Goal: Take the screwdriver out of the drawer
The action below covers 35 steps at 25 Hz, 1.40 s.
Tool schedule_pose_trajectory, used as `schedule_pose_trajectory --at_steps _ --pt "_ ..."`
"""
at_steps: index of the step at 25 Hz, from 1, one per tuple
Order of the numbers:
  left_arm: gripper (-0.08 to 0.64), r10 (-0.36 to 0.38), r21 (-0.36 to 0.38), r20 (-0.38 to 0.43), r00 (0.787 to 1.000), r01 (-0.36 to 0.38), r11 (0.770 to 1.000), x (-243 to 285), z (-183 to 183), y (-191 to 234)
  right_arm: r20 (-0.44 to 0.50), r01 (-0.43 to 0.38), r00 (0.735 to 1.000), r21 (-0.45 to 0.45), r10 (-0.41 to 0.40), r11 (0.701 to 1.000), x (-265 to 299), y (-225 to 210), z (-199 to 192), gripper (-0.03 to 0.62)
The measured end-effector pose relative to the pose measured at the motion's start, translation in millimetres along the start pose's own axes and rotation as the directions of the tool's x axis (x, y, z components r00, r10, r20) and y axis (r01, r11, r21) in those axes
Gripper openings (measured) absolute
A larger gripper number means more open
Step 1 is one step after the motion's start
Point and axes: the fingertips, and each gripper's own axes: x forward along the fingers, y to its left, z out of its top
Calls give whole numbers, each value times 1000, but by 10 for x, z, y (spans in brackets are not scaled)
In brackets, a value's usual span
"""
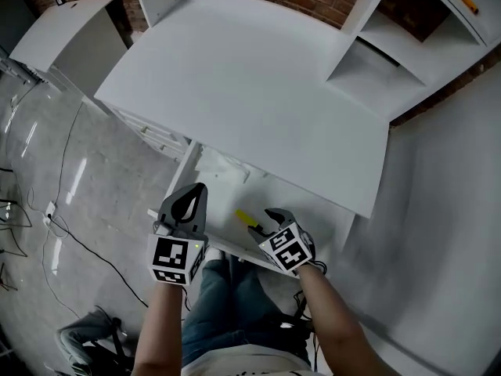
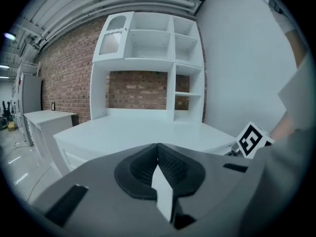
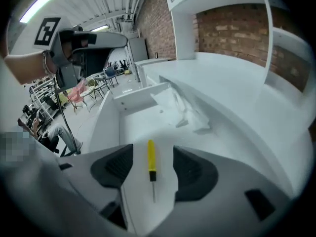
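Note:
A yellow-handled screwdriver [image 1: 245, 217] [image 3: 151, 156] lies flat on the floor of the open white drawer [image 1: 235, 185] [image 3: 106, 125] under the desk. Its metal tip points toward me. My right gripper [image 1: 272, 216] [image 3: 154, 168] hangs just above it and tilts steeply down. It is open, and the screwdriver shows in the gap between the pads [image 3: 117, 166] without touching them. My left gripper [image 1: 196, 191] [image 2: 158, 154] is shut on nothing. It sits at the drawer's left front, level with the desk edge.
The white desk top [image 1: 250, 84] overhangs the back of the drawer. A crumpled white sheet [image 3: 182, 110] lies deeper in the drawer. A shelf unit [image 1: 383, 53] stands on the desk at the right, and a white cabinet [image 1: 70, 37] at the far left. Cables [image 1: 70, 233] run over the floor.

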Motion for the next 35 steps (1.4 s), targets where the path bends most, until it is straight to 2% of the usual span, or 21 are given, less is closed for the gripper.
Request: schedule_pose_trajectory --at_steps 4,9,15,19,25,31,35 --pt "12 -36 -3 -27 999 36 999 73 -156 3 -109 -51 993 -50 46 997 313 39 -181 247" --pt "12 -41 -18 -44 998 40 999 134 -308 90 -186 -84 980 -63 71 994 609 53 -356 196" --pt "12 -37 -27 -50 998 36 999 119 -401 194 -221 -33 975 -153 -1 988 750 2 -457 88" --pt "12 -33 -39 -55 998 30 999 68 -454 244 -229 -29 973 -145 -5 989 746 -28 -456 72" --pt "12 -33 -46 -30 999 32 998 -36 -319 278 -193 -11 981 -123 -13 992 498 6 -226 72" --pt "12 -41 -25 18 999 42 999 -167 -58 231 -90 10 996 -133 -22 991 13 12 189 71" --pt "12 -44 -31 20 999 45 999 -249 41 179 -19 21 1000 -91 -23 996 -307 -9 394 71"
